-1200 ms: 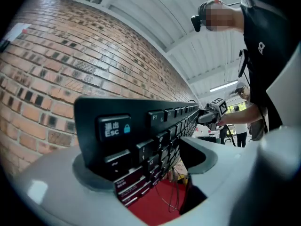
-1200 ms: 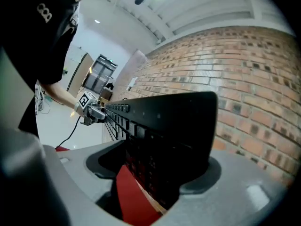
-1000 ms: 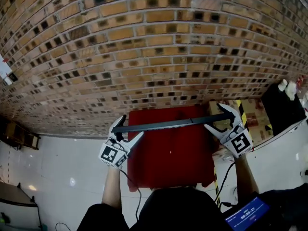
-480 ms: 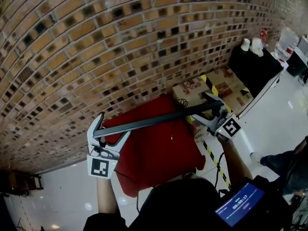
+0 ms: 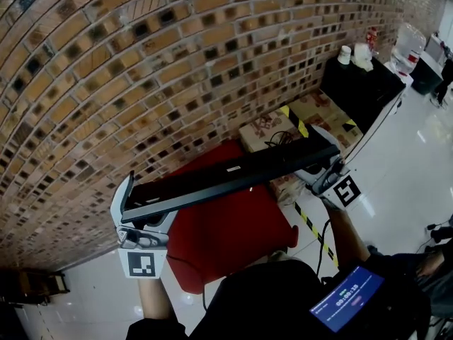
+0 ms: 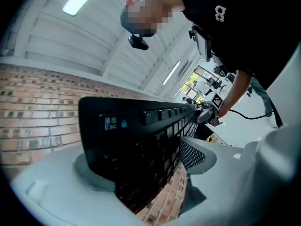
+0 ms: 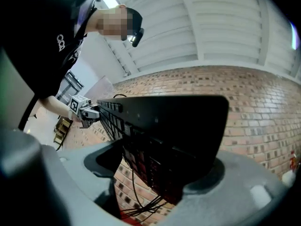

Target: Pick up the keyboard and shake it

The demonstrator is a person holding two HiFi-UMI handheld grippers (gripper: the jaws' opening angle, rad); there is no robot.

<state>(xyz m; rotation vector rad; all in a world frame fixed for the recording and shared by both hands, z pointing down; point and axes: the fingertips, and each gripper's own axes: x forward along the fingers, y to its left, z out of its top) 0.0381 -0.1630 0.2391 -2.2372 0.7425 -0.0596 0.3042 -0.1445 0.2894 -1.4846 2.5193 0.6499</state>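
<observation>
A: Where was the keyboard [image 5: 233, 177] held?
B: Aloft before wall [image 5: 141, 62], slanted 8 to 2 o'clock.
A: Tongs?
B: 8 o'clock end was clamped by left gripper [image 5: 145, 207]. 2 o'clock end was gripped by right gripper [image 5: 322, 163], jaws just opened wider.

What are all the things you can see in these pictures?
keyboard: one, black, up in the air above the table
table: one, red, by the wall
brick wall: one, brown, behind everything
cardboard box: at least one, brown with yellow-and-black tape, beside the table
cabinet: one, black, far right
left gripper: one, grey, clamped on one keyboard end
right gripper: one, grey, holding the other end; its jaws have just been opening wider
</observation>
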